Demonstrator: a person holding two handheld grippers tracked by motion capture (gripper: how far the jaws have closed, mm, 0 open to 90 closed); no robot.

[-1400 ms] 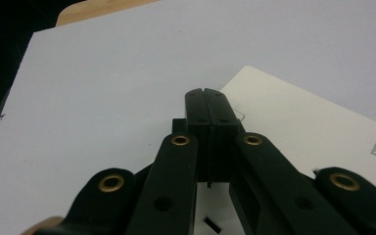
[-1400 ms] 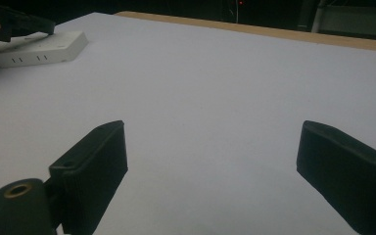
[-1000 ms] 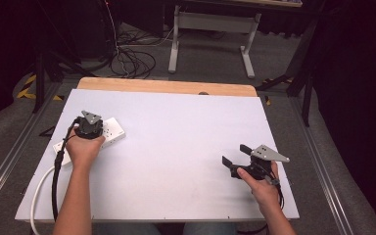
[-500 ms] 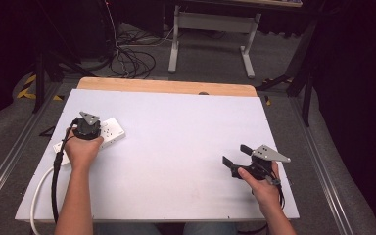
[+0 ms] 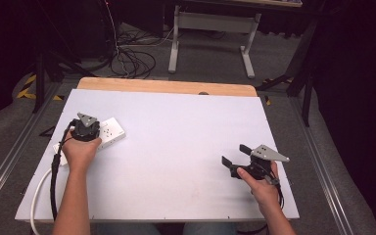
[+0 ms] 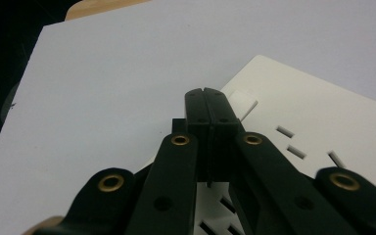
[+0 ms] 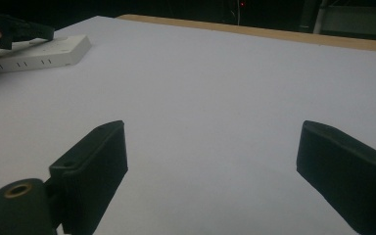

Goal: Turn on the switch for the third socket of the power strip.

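Note:
A white power strip (image 5: 111, 133) lies at the left of the white tabletop (image 5: 176, 142). My left gripper (image 5: 86, 129) hovers over its near end, held from above by a hand. In the left gripper view the gripper (image 6: 207, 95) is shut with nothing between the jaws, its tip just in front of the strip's (image 6: 318, 122) rocker switch (image 6: 243, 100); contact cannot be judged. My right gripper (image 5: 236, 154) rests low at the right front, open and empty. In its own view that gripper (image 7: 215, 161) spans bare table, with the strip (image 7: 44, 53) far off to the left.
A white cable (image 5: 38, 193) runs from the strip down the table's left edge. A wooden strip (image 5: 166, 86) borders the back edge. Beyond it are floor cables (image 5: 132, 61) and a desk frame (image 5: 210, 29). Metal rails run along both sides.

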